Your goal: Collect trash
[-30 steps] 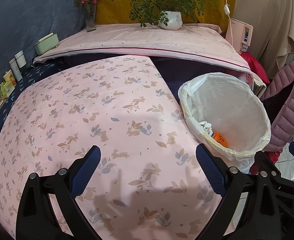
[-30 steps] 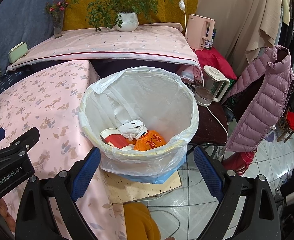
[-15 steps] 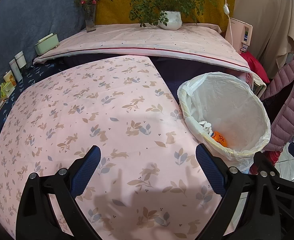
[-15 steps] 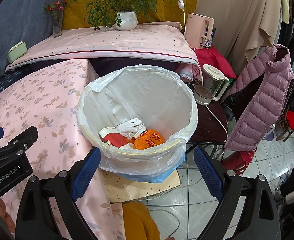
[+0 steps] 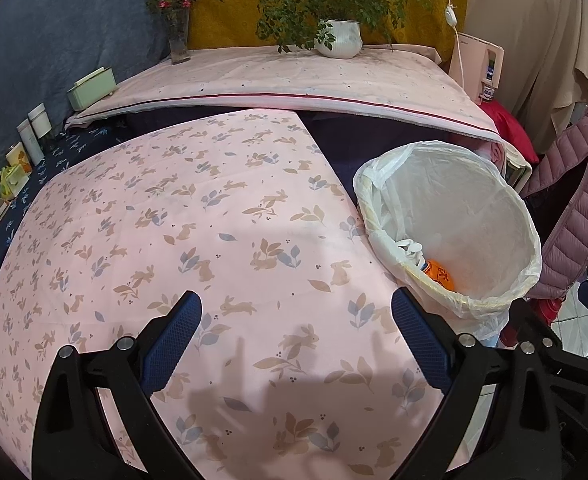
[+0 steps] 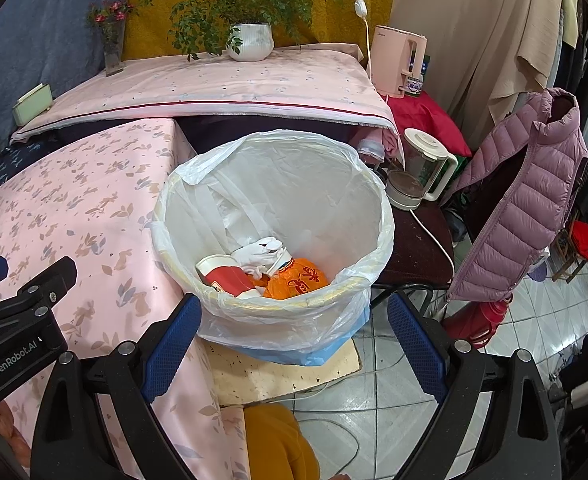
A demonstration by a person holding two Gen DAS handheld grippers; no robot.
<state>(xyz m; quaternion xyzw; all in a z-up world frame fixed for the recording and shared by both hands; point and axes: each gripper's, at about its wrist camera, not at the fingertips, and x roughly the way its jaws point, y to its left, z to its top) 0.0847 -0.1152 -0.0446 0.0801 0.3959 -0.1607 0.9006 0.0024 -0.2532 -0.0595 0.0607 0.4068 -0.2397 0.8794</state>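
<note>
Pink rabbit-print cloth covers the table [image 5: 198, 240] before us, and a second, higher surface behind it carries a potted plant [image 5: 337, 36] and a vase of flowers [image 5: 178, 36] against a yellow and blue wall. Our left gripper [image 5: 295, 332] hangs over the cloth with its jaws spread wide and nothing between them; we see no litter on the stretch of table it faces. Our right gripper [image 6: 294, 332] is likewise spread and empty, poised above the near rim of the trash bin [image 6: 373, 200], which stands on the floor just beside the table's edge, we judge so that rubbish can go straight from the table into it.

A white bag lines the bin and folds over its rim, likely so the contents can be lifted out together. At the bottom lie the collected pieces: a red and white cup [image 6: 224, 276], crumpled white paper [image 6: 260, 254] and an orange wrapper [image 6: 297, 280] with red characters. With both tools empty and the table bare where we can see it, we judge the collecting to be at or near its end.

Much escapes us. The bin's near wall hides part of its floor, so more trash may lie there. The left view shows only a sliver of orange inside. Small boxes [image 5: 14, 160] along the table's far left edge are too distorted to identify, and the floor under the table is out of sight.
</note>
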